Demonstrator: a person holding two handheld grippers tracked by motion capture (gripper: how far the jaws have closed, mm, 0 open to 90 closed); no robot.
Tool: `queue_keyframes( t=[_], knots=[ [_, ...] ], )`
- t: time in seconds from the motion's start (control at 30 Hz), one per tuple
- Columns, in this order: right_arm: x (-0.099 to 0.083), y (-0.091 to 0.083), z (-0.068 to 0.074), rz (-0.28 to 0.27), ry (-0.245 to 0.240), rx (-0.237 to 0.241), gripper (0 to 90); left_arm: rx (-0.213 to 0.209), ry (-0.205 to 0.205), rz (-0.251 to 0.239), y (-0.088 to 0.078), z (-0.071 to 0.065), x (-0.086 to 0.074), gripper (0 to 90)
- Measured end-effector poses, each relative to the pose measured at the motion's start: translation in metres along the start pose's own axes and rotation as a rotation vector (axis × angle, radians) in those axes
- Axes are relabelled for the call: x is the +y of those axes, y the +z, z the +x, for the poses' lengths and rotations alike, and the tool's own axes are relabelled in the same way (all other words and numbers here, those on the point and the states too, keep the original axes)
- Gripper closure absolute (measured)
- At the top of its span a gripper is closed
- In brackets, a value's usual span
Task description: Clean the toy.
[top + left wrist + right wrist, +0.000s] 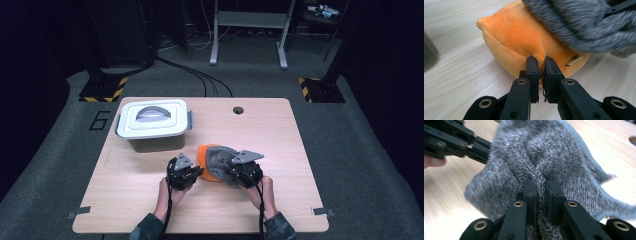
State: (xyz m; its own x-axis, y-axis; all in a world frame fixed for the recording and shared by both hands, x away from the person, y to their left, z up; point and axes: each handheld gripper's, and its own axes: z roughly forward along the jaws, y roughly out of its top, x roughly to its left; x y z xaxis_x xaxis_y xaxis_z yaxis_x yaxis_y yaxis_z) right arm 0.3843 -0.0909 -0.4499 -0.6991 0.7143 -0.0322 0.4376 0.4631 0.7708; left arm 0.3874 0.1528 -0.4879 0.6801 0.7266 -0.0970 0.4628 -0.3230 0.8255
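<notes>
An orange plush toy (207, 167) lies near the middle of the wooden table (150, 200), with a grey knitted cloth (220, 159) draped over its right side. My left gripper (196, 173) is at the toy's left edge, shut on a pinch of orange plush (524, 42). In the left gripper view the pads (533, 67) squeeze a fold of that fabric. My right gripper (234, 173) sits at the cloth's right side. It is shut on a bunched fold of the grey cloth (541, 152), which stands taut between its pads (529, 190). The left gripper (451, 140) shows beyond the cloth.
A grey storage box with a white latched lid (154, 120) stands at the back left of the table. A round cable hole (238, 110) is near the far edge. Cables and desk legs lie on the floor beyond.
</notes>
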Motion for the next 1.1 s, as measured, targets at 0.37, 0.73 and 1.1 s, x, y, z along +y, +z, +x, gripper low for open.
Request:
queue_keyframes(
  t=[0.37, 0.73, 1.1],
  knots=[
    [-0.029, -0.006, -0.048, 0.015, 0.193, -0.048, 80.6, -0.013, 0.002, 0.006, 0.002, -0.002, 0.0, 83.5],
    [-0.007, 0.01, -0.048, -0.018, 0.211, -0.068, 81.4, -0.005, 0.001, 0.003, 0.003, -0.003, -0.001, 83.6],
    [-0.022, 0.028, -0.062, 0.064, 0.204, -0.142, 82.4, -0.008, -0.004, 0.002, 0.003, -0.004, -0.001, 83.6]
  ],
)
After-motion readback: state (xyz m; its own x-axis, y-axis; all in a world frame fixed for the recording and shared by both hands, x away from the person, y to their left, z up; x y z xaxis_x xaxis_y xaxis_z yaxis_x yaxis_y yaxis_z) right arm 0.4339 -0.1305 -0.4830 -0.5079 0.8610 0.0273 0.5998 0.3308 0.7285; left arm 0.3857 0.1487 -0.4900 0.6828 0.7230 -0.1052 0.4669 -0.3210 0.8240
